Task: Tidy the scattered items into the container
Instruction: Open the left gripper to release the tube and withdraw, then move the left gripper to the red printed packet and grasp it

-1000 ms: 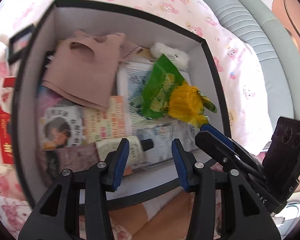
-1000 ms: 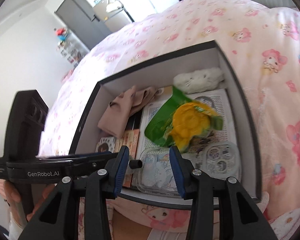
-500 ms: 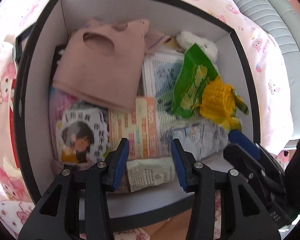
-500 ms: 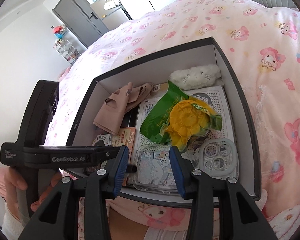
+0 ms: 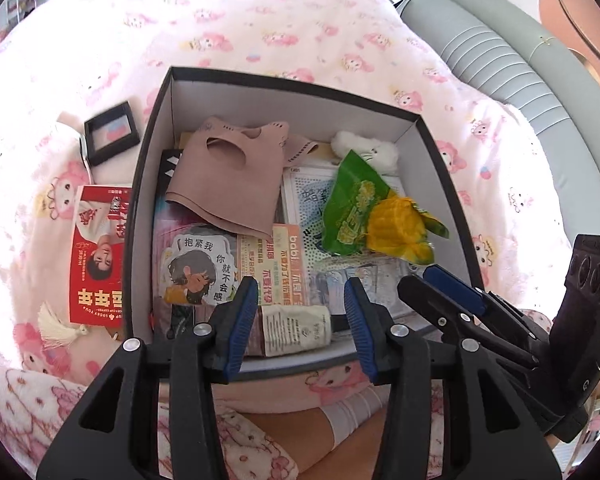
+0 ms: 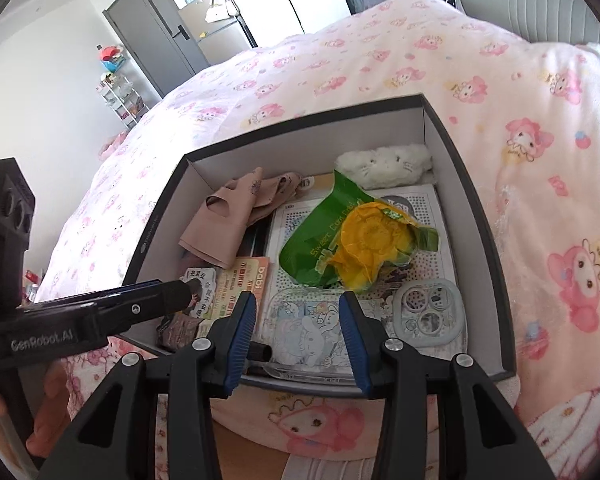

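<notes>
The box (image 5: 148, 184) sits on the pink blanket (image 5: 300, 32), its near edge under both grippers. The left gripper (image 5: 300, 316) hangs released over the near wall with nothing gripped, though a small tube (image 5: 296, 330) lies in the box below the gap between its jaws. The right gripper (image 6: 296, 332) is likewise parted and empty above a clear phone case (image 6: 308, 332) at the near side.

Inside, a beige cloth (image 5: 228, 184) lies far left, a white plush (image 5: 368, 148) at the far right corner, and a green bag (image 5: 352, 204) with a yellow toy (image 5: 396, 228) (partly wrapped in it) at the middle right.

Left of the box, on the blanket, lie a red card (image 5: 100, 256), a black frame (image 5: 112, 132) farther off, and a cream tassel (image 5: 56, 326) nearer.
</notes>
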